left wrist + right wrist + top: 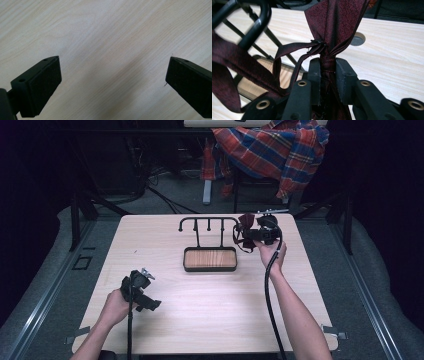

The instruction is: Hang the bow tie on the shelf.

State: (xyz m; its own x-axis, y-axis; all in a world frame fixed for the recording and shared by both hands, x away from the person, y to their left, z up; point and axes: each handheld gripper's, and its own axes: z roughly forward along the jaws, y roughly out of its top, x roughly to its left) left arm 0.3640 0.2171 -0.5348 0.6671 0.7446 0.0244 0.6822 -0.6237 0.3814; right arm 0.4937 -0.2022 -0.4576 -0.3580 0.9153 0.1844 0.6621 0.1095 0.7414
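Pale wood-grain worktop (210,295) carries a black hook rack (209,223) over its wooden tray. At two o'clock from the tray, my right hand-held gripper (327,67) is clamped on a dark maroon bow tie (334,22), pleated, finely speckled, its strap looping by the rack's end. My left hand-held gripper (112,72), at eight o'clock, stands apart.

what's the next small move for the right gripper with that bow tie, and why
Probably ease the right gripper left so the strap loop slips over the rack end. Its jaws are clamped on the dark red bow tie beside the rack's right hook, with the strap hanging loose.
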